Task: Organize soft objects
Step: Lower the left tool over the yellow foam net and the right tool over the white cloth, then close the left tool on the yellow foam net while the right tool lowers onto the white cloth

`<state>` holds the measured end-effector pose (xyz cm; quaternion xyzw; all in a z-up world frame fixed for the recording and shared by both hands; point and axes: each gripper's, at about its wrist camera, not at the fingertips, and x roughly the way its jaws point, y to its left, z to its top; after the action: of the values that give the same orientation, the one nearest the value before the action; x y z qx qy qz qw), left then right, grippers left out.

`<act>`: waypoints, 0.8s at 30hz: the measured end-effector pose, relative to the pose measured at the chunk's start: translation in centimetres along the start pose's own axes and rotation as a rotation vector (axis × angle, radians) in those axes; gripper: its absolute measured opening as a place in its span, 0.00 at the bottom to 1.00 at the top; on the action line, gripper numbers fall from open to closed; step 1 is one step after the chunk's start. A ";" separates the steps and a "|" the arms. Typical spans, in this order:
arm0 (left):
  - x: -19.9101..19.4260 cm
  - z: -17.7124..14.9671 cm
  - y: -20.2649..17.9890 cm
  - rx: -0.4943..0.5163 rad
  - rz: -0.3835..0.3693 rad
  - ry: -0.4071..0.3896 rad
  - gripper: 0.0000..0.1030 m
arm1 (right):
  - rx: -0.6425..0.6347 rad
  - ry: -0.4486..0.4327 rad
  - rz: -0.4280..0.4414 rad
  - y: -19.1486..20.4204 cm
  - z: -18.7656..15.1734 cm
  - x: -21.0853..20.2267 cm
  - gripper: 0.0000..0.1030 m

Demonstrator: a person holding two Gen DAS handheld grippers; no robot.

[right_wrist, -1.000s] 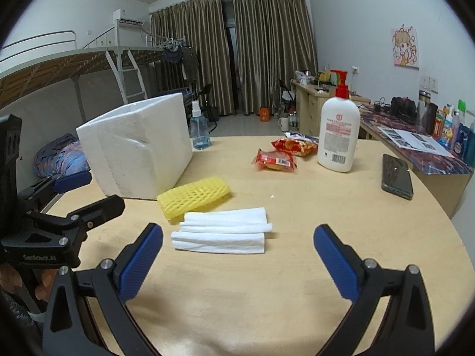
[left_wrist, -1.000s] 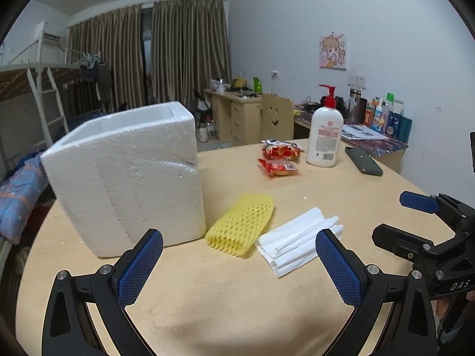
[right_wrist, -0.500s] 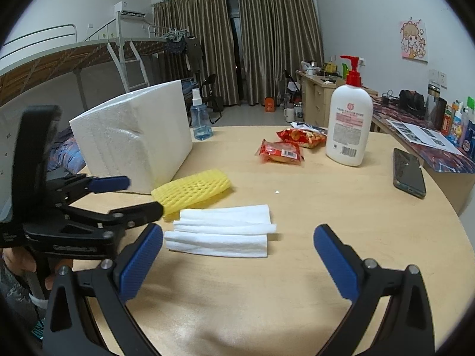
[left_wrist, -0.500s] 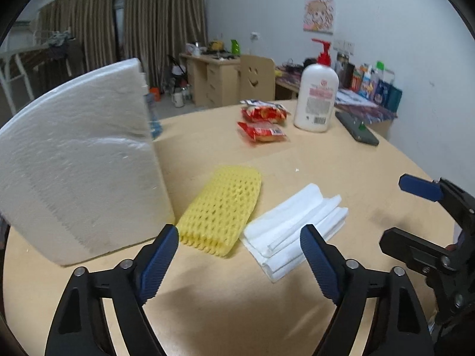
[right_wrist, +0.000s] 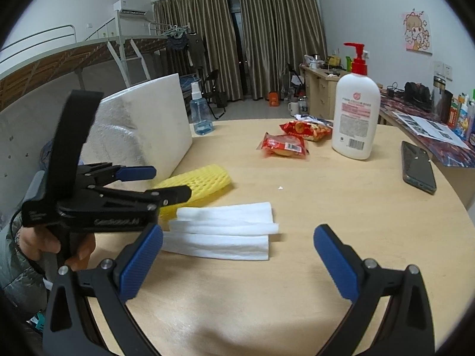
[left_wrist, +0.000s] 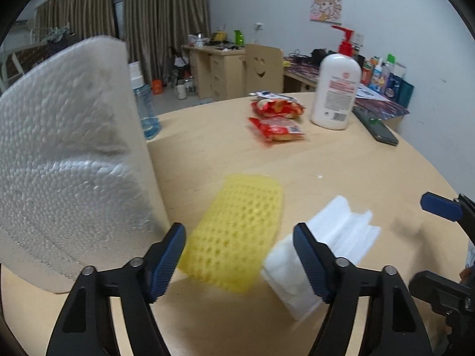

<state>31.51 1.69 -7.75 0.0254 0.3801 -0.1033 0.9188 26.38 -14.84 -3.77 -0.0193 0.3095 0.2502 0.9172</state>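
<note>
Hovered low over the yellow foam net [left_wrist: 237,231], left gripper [left_wrist: 239,262] spread wide, nothing between its blue pads. Lay flat on the round table [left_wrist: 341,163], that net, touching the white foam box [left_wrist: 68,160] on one side, with the folded white foam sheets [left_wrist: 320,246] just beside it on the other. Hung back from the net, right gripper [right_wrist: 237,261], likewise released and empty.
</note>
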 end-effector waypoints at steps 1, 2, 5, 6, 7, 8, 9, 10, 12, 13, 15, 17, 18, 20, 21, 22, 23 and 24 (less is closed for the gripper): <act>0.2 0.0 0.3 -0.006 0.007 0.001 0.66 | -0.001 0.003 0.001 0.0 0.0 0.2 1.00; 0.3 0.0 0.5 -0.009 0.011 0.003 0.62 | -0.002 0.007 0.002 0.0 0.1 0.4 1.00; 0.9 -0.3 1.1 -0.010 0.017 0.028 0.62 | -0.007 0.023 -0.002 0.1 0.2 0.9 1.00; 0.9 -0.4 1.2 -0.008 0.017 0.032 0.59 | -0.012 0.023 -0.001 0.1 0.3 1.0 1.00; 1.0 -0.5 1.2 -0.005 0.022 0.033 0.57 | -0.015 0.023 0.001 0.2 0.3 1.0 1.00; 1.0 -0.6 1.2 0.004 0.025 0.035 0.55 | -0.016 0.024 0.001 0.2 0.4 1.0 1.00; 1.1 -0.7 1.2 0.007 0.027 0.035 0.52 | -0.018 0.026 0.003 0.3 0.4 1.1 1.00; 1.1 -0.8 1.2 0.009 0.031 0.035 0.50 | -0.021 0.028 0.004 0.3 0.4 1.1 1.00; 1.2 -0.8 1.2 0.014 0.030 0.037 0.43 | -0.027 0.034 0.003 0.5 0.4 1.2 1.00; 1.4 -0.9 1.3 0.014 0.030 0.043 0.43 | -0.030 0.038 0.003 0.5 0.4 1.3 1.00; 1.8 -1.0 1.3 0.013 0.023 0.060 0.43 | -0.032 0.046 0.002 0.5 0.5 1.5 1.00; 1.9 -1.1 1.6 0.005 0.028 0.063 0.41 | -0.037 0.051 0.004 0.7 0.6 1.6 1.00; 1.8 -1.1 1.6 0.008 0.028 0.062 0.37 | -0.039 0.053 0.007 0.8 0.7 1.7 1.00; 1.8 -1.2 1.6 0.014 0.031 0.061 0.36 | -0.045 0.058 0.010 1.0 0.8 1.9 1.00; 1.9 -1.2 1.7 0.010 0.022 0.067 0.33 | -0.050 0.062 0.012 1.1 0.9 2.0 1.00; 1.9 -1.2 1.8 0.005 0.010 0.072 0.31 | -0.053 0.065 0.014 1.2 0.9 2.1 1.00; 1.8 -1.3 1.9 0.003 0.009 0.071 0.28 | -0.056 0.067 0.018 1.3 1.0 2.3 1.00; 1.8 -1.3 1.9 0.002 0.005 0.073 0.25 | -0.060 0.069 0.018 1.4 1.1 2.4 1.00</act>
<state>32.24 3.43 -10.01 0.0310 0.4130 -0.1003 0.9046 27.93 -12.33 -4.12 -0.0524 0.3338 0.2668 0.9026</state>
